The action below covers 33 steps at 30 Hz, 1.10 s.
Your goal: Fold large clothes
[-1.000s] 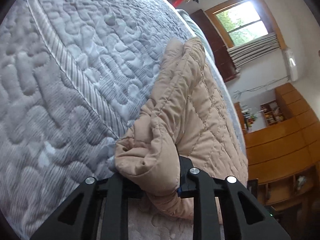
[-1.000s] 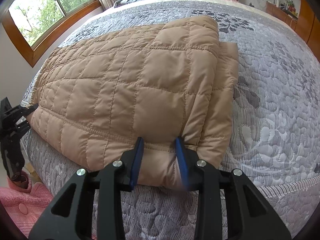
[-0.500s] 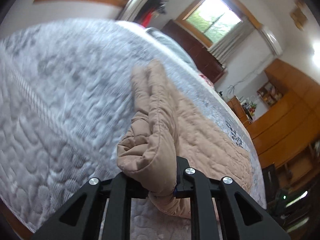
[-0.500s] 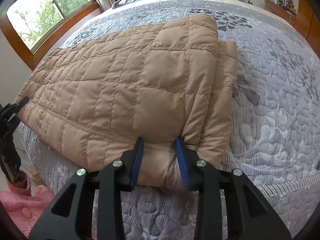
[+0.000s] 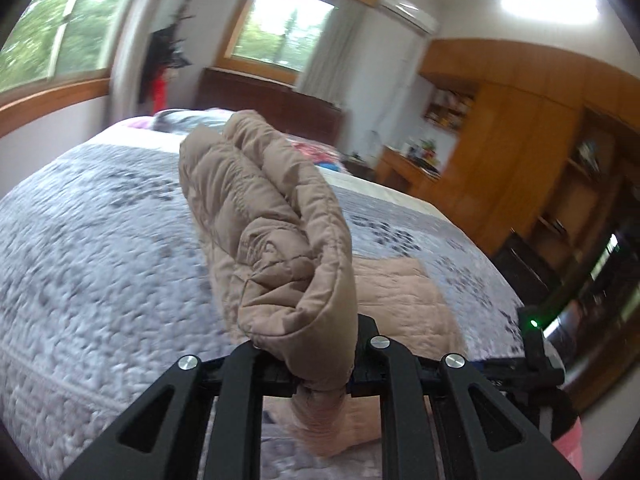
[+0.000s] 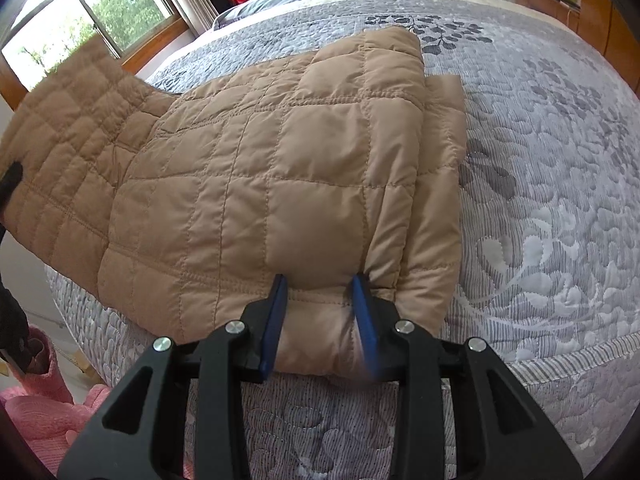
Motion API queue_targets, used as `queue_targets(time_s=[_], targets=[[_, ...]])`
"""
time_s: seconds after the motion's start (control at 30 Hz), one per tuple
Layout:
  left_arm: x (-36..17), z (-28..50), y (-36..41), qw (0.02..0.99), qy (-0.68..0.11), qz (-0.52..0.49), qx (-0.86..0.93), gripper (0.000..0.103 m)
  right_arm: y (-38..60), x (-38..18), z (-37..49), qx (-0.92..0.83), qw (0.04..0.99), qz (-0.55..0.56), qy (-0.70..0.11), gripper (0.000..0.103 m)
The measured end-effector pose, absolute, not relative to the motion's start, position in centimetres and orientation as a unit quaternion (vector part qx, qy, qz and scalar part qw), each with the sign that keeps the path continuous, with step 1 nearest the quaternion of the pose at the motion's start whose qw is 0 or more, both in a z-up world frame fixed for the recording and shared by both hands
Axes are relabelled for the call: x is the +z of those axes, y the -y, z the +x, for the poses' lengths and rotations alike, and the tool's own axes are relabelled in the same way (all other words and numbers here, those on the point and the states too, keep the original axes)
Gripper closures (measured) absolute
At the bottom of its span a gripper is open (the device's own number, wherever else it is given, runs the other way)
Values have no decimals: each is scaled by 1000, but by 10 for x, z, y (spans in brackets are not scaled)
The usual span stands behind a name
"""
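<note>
A tan quilted jacket (image 6: 280,168) lies folded on the grey quilted bed (image 6: 560,200). My right gripper (image 6: 320,300) is shut on the jacket's near hem at the bed's front edge. My left gripper (image 5: 320,368) is shut on the jacket's left end (image 5: 280,232) and holds it raised above the bed, bunched and standing upright. In the right wrist view that lifted end (image 6: 68,120) rises at the left. The rest of the jacket (image 5: 400,292) lies flat behind it.
Pink clothing (image 6: 40,412) lies on the floor left of the bed. Wooden cabinets (image 5: 540,160) and a desk line the right wall. Windows (image 5: 280,32) and a dark headboard (image 5: 272,100) are at the far side. A dark device with a green light (image 5: 534,328) stands on the right.
My left gripper has lifted the jacket's left end up off the bed and swung it inward. The right gripper has kept its hold at the hem.
</note>
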<state>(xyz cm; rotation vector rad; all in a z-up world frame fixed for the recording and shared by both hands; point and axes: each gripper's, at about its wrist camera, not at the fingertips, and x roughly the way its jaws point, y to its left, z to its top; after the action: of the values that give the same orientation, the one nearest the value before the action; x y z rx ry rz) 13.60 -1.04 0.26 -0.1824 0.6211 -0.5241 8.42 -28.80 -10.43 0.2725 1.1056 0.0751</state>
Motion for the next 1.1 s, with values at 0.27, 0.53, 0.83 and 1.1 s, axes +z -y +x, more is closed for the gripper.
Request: queue_targets(time_s=[0.27,0.53,0.83,1.1], targets=[[-5,143,71,890,-326,-25,-317,88,290,-105,83,43,841,136,-521,70],[-45,158,121,851,-388,19,-354,87,294,-106,84,47,840,140,-523,70],[-102,172,149,812,-447,53,-371,85,294,-108,85,49,838,137,-525,69],[-83,166,131,800,-451,21,-394,71,293,-105,93,43,833,123,-537,66]])
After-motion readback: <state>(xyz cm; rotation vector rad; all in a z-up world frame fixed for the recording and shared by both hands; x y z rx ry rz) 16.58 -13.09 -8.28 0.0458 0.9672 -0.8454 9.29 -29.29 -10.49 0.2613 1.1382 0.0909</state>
